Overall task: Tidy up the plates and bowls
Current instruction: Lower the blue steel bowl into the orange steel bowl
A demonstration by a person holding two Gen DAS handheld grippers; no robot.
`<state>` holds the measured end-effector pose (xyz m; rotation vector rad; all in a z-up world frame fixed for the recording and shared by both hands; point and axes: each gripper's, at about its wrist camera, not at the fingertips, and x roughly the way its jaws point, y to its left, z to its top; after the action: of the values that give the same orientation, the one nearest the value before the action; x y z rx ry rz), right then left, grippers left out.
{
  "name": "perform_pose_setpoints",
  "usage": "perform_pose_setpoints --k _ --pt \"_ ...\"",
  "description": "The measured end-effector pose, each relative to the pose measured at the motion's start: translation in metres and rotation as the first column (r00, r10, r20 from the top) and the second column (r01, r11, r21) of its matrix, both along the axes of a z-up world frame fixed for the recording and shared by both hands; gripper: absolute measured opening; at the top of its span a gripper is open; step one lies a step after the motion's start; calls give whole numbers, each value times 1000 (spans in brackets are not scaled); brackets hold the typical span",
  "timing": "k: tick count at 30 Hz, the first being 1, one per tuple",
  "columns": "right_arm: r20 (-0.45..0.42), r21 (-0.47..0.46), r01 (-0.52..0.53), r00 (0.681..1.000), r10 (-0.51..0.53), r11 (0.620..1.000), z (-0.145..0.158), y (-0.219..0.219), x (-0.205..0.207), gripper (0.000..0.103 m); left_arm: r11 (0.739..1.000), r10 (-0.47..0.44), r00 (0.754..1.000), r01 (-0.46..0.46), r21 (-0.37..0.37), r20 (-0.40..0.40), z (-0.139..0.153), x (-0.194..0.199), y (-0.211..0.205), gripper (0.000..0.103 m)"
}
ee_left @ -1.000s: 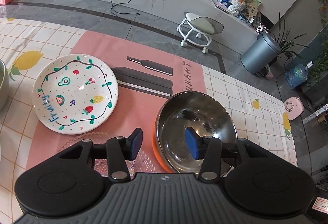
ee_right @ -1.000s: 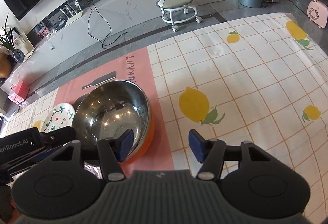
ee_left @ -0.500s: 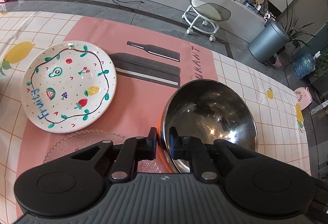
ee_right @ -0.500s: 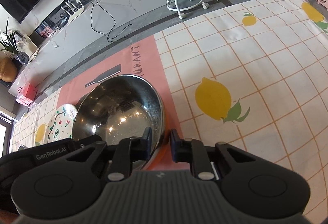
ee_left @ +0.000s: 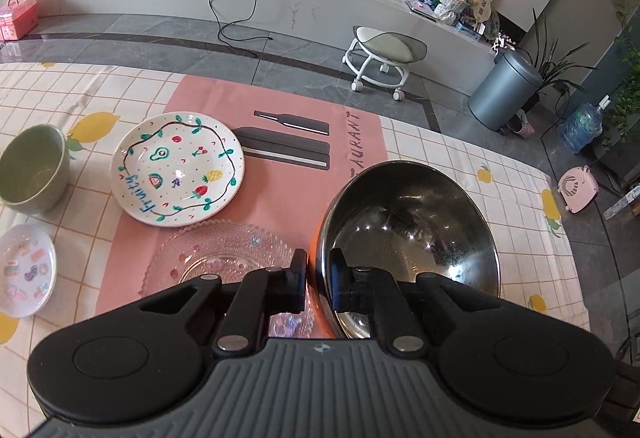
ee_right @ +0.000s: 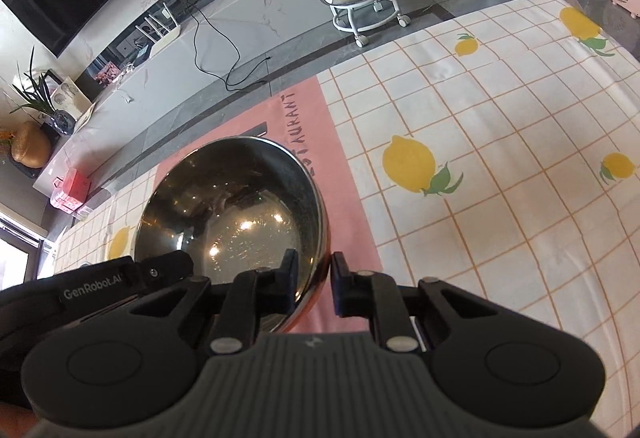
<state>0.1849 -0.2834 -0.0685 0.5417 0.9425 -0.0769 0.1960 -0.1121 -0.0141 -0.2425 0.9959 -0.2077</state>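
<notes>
A steel bowl (ee_left: 412,234) with an orange outside hangs above the pink mat, held from both sides. My left gripper (ee_left: 319,272) is shut on its left rim; my right gripper (ee_right: 313,278) is shut on its right rim, the bowl (ee_right: 228,205) filling the middle of that view. The other gripper's body (ee_right: 92,286) shows at the lower left. On the table lie a white fruit-painted plate (ee_left: 178,169), a clear glass plate (ee_left: 224,262) just under my left fingers, a green bowl (ee_left: 32,167) and a small sticker plate (ee_left: 26,272).
The lemon-print tablecloth (ee_right: 500,165) stretches bare to the right of the pink mat (ee_left: 288,197). Beyond the table's far edge are a white wheeled stool (ee_left: 384,53), a grey bin (ee_left: 504,93) and a pink fan (ee_left: 578,187) on the floor.
Both grippers closed on the steel bowl's opposite rims, then raised it off the mat. The green bowl and the small sticker plate came into the left wrist view.
</notes>
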Motion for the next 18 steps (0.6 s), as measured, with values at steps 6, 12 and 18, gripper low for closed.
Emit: perform_pose_setpoints --k 6,12,18 --pt "46 39 -22 999 20 999 33 18 -59 15 999 37 999 -36 -29 38 28 -59 29 12" --pt "80 63 -77 994 72 995 54 51 -104 15 996 88 994 -85 -36 71 48 -108 64 13" --pt "109 84 -170 981 161 982 64 88 -136 15 988 153 985 -150 -43 81 55 -149 106 13"
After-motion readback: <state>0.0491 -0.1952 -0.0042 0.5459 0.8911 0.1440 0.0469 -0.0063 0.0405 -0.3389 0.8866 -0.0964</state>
